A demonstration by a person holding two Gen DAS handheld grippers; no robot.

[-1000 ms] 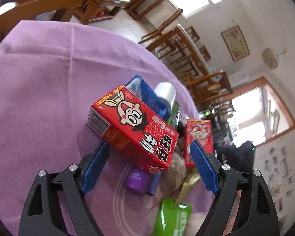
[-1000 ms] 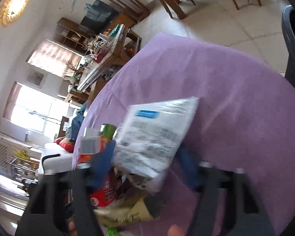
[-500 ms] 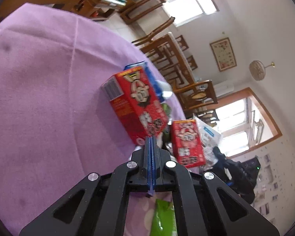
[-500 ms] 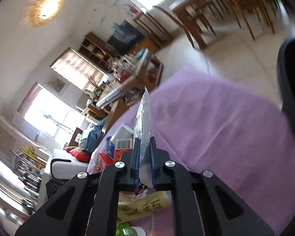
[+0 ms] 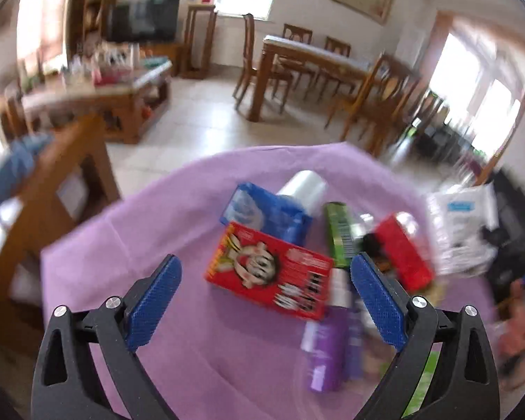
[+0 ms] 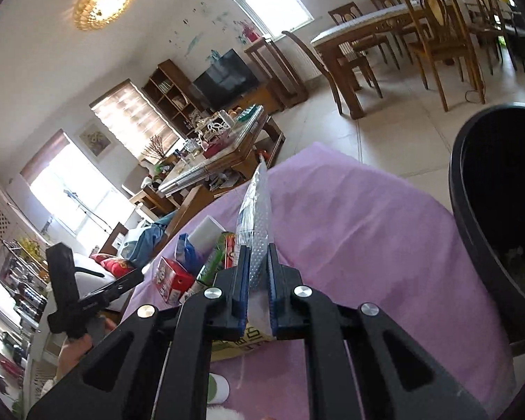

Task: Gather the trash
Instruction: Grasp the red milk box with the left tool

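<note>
Left gripper (image 5: 262, 294) sat low in the left wrist frame, jaws spreading wide w/ nothing gripped btwn them. The red carton (image 5: 269, 278) lay on the purple tablecloth (image 5: 150, 231) at frame centre, seen in the gap btwn the blue pads (image 5: 154, 302) but beyond the tips, not touched. Just above it: a blue packet (image 5: 266, 211) and a white cup (image 5: 302, 187); to the right a green box (image 5: 339, 232) and a second red carton (image 5: 402, 248); a purple bottle (image 5: 323, 350) lay low, near the right finger. All blurred, so contact among the pile can't be told. In the right wrist frame the right gripper (image 6: 259, 287) was closed tight on a clear plastic wrapper (image 6: 255, 217), which stood edge-on, rising from the pads toward frame centre w/ a little showing below them. A black bin (image 6: 472, 217) filled the right edge, beside the cloth. The pile sat at lower left of the wrapper, and the left gripper (image 6: 71, 301) showed at far left w/ a hand (image 6: 73, 353) under it.
</note>
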